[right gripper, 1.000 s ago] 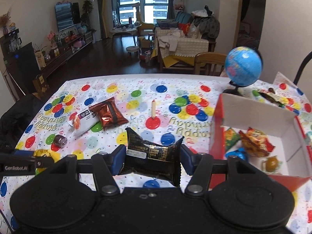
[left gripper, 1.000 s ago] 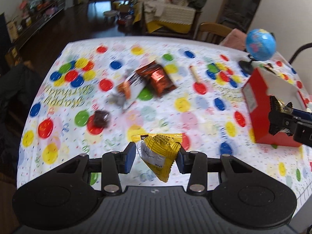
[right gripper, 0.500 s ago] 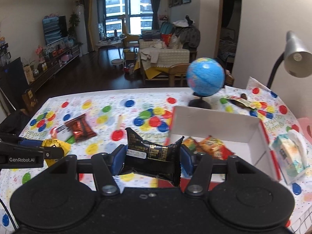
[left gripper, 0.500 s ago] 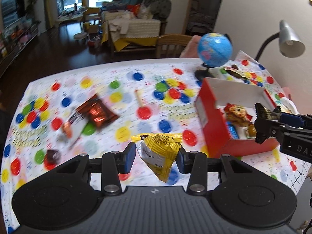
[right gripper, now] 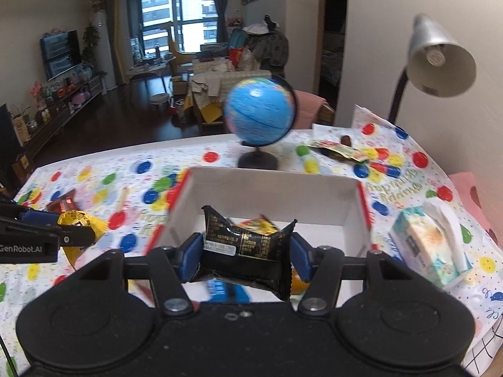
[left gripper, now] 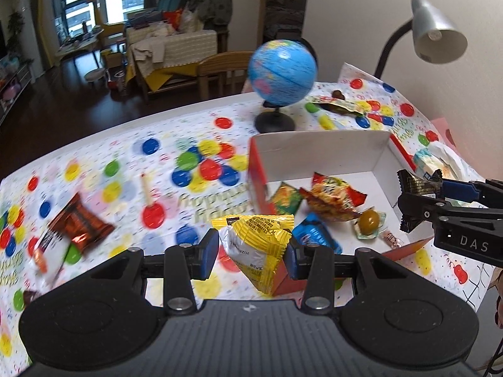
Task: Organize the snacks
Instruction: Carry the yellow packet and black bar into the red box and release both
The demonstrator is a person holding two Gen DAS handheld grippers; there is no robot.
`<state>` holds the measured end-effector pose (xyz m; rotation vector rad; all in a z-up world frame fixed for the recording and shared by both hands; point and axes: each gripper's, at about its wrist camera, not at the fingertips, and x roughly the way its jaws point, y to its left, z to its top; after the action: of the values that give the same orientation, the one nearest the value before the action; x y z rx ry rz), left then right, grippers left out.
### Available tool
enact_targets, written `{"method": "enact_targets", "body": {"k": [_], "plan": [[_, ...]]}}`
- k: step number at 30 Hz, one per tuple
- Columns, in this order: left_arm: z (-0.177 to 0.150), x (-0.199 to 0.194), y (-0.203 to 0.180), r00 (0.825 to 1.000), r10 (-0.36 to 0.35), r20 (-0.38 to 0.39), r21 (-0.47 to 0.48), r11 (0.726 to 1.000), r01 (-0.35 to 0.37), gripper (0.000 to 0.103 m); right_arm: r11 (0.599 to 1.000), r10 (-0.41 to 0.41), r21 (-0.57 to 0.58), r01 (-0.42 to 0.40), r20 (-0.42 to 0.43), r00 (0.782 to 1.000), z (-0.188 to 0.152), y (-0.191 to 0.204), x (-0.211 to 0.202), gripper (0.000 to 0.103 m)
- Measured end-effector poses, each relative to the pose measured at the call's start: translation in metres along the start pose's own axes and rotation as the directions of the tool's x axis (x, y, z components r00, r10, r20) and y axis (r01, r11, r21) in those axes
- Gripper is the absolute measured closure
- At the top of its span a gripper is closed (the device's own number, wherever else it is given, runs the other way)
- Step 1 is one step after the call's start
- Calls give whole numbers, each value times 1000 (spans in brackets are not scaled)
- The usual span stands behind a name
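Note:
My left gripper [left gripper: 251, 248] is shut on a yellow snack packet [left gripper: 254, 245] and holds it above the near left corner of the red-and-white box [left gripper: 317, 152]. My right gripper [right gripper: 245, 251] is shut on a black snack packet [right gripper: 248, 248] over the box's [right gripper: 270, 185] near side. The right gripper with the black packet [left gripper: 418, 185] also shows at the right of the left wrist view. The box holds several snacks, among them an orange packet [left gripper: 333, 198] and a blue packet [left gripper: 317, 235]. A brown-red packet [left gripper: 78, 223] lies on the tablecloth to the left.
A blue globe [left gripper: 283, 66] stands behind the box. A silver desk lamp [left gripper: 437, 34] hangs over the right side. A tissue pack [right gripper: 430, 245] lies right of the box. A wrapper [right gripper: 339, 150] lies at the back. The dotted tablecloth [left gripper: 188, 144] covers the table.
Both grippers have swung to the right with their packets still held. They went from over the open tablecloth to the box, which now lies right in front of them.

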<state>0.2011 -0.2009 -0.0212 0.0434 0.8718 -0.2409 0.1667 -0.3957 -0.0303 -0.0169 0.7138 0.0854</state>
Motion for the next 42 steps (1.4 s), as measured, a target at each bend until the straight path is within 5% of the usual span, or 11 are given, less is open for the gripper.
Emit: {"method": "enact_targets", "body": {"k": [16,39,42], "plan": [[37,83,-65,997,-16,-72,110,994,24,61,997,-37,56,43,-105,994,-13,-74,56,45],[21,145,-100,977,-16,-213,216,974,63,61,1000,-2,-17,-2,-231,973,-35,-74,102,41],[21,144,-99,975,-32,-218,203,976,78,47,1000,-2,-16,-2,-229,974,-36,-74,100,40]]}}
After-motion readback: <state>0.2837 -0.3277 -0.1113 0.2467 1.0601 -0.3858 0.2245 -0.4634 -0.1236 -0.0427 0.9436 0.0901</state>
